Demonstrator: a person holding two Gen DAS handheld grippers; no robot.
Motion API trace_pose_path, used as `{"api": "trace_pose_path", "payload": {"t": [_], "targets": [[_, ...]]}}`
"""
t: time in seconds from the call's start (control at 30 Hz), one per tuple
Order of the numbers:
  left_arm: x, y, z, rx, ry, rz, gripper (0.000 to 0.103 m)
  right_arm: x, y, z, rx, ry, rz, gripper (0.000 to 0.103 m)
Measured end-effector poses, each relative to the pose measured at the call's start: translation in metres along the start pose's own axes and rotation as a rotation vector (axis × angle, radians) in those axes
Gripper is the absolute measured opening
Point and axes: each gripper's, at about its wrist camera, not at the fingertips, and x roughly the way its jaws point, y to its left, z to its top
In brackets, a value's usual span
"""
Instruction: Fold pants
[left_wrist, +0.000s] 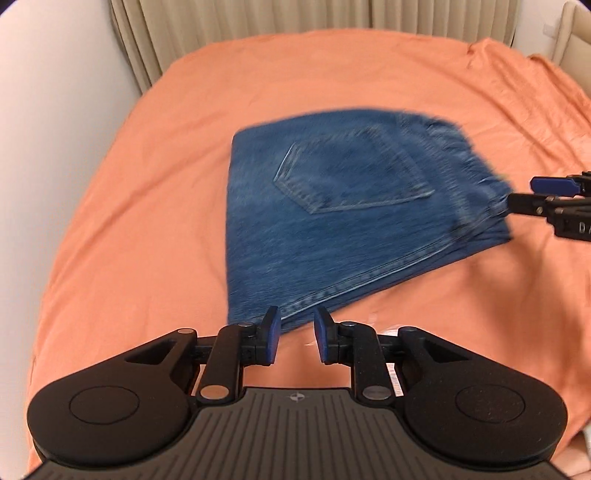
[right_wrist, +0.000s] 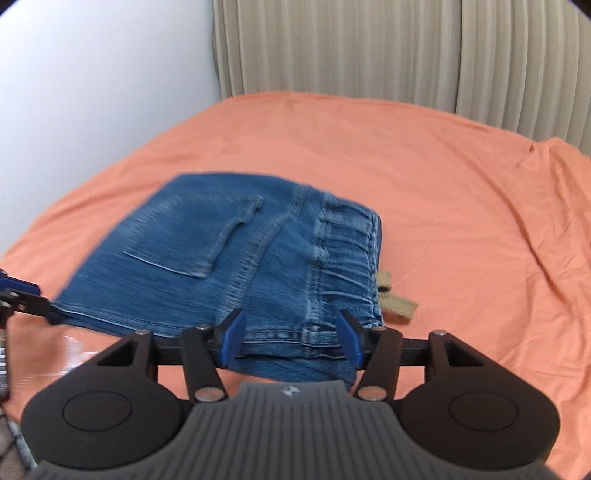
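Note:
Blue denim pants (left_wrist: 332, 221) lie folded into a compact stack on the orange bed cover, back pocket up; they also show in the right wrist view (right_wrist: 229, 266). My left gripper (left_wrist: 295, 328) is open at the stack's near corner, with denim edge between its blue pads. My right gripper (right_wrist: 291, 332) is open and straddles the near waistband edge of the stack. It shows in the left wrist view (left_wrist: 532, 194) at the stack's right edge. The left gripper shows at the stack's left corner in the right wrist view (right_wrist: 33, 299). The image is blurred by motion.
The orange bed cover (left_wrist: 129, 221) spreads all around the stack. A white wall (right_wrist: 92, 74) stands at the left and beige curtains (right_wrist: 369, 48) at the back. A tan drawstring (right_wrist: 395, 299) sticks out from the waistband on the right.

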Motion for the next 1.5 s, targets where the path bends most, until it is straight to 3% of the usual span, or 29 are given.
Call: {"api": "trace_pose_path", "payload": {"t": [0.17, 0.4, 0.43, 0.6, 0.8, 0.93, 1.17, 1.5], "targets": [[-0.052, -0.023, 0.000, -0.021, -0.117, -0.043, 0.046, -0.067, 0.017, 0.005, -0.010, -0.095, 0.009, 0.079], [-0.116, -0.058, -0.012, -0.059, -0.295, 0.023, 0.090, -0.157, 0.028, -0.005, 0.046, -0.236, -0.009, 0.080], [-0.122, -0.062, -0.016, -0.071, -0.315, 0.041, 0.092, -0.166, 0.028, -0.009, 0.060, -0.251, -0.013, 0.080], [-0.139, -0.080, -0.035, -0.101, -0.365, 0.045, 0.094, -0.199, 0.033, -0.037, 0.108, -0.297, -0.060, 0.081], [-0.142, -0.095, -0.055, -0.137, -0.389, 0.110, 0.095, -0.209, 0.041, -0.071, 0.136, -0.302, -0.101, 0.081], [-0.132, -0.098, -0.065, -0.174, -0.357, 0.088, 0.097, -0.206, 0.049, -0.085, 0.125, -0.276, -0.075, 0.081], [-0.111, -0.101, -0.080, -0.217, -0.271, 0.057, 0.097, -0.191, 0.062, -0.106, 0.070, -0.250, -0.101, 0.081], [-0.107, -0.102, -0.076, -0.211, -0.261, 0.079, 0.097, -0.183, 0.056, -0.112, 0.088, -0.241, -0.117, 0.081]]}}
